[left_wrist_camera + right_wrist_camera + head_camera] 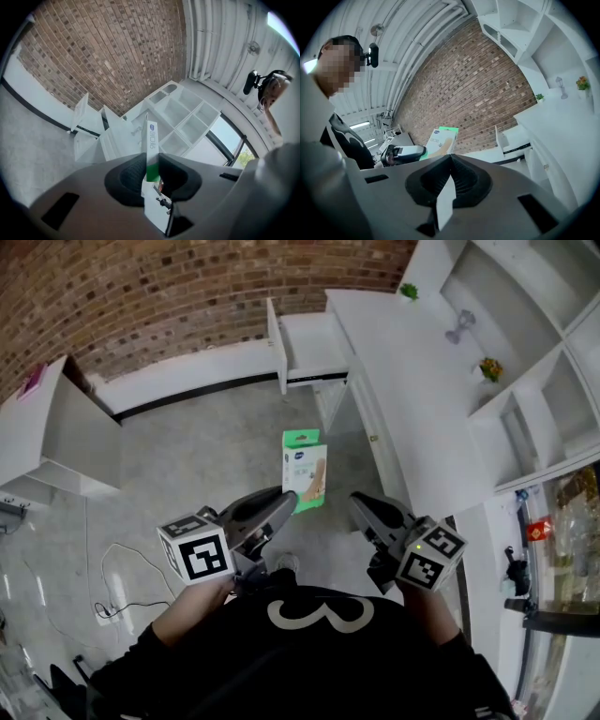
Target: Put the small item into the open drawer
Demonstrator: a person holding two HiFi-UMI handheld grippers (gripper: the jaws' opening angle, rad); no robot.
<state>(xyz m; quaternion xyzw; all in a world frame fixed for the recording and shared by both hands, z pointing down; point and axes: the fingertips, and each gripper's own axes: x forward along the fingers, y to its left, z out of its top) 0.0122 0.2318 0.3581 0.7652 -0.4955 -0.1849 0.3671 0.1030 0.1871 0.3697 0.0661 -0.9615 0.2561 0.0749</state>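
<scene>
**Box in L claw, drawer well ahead**

L gripper (287, 501) is clamped on the lower end of the small box (305, 468). The box stands upright, green end up, long axis vertical. The open drawer (312, 345) sits well apart from the box, straight ahead across the floor (206, 442), pulled out at the end of the white cabinet (394, 381). R gripper (362, 508) has jaws together w/ nothing btwn them, and is about as far from the drawer as the L. Judgement: L hand makes the carry fwd to the drawer, then lowers the box thru its open top.
</scene>
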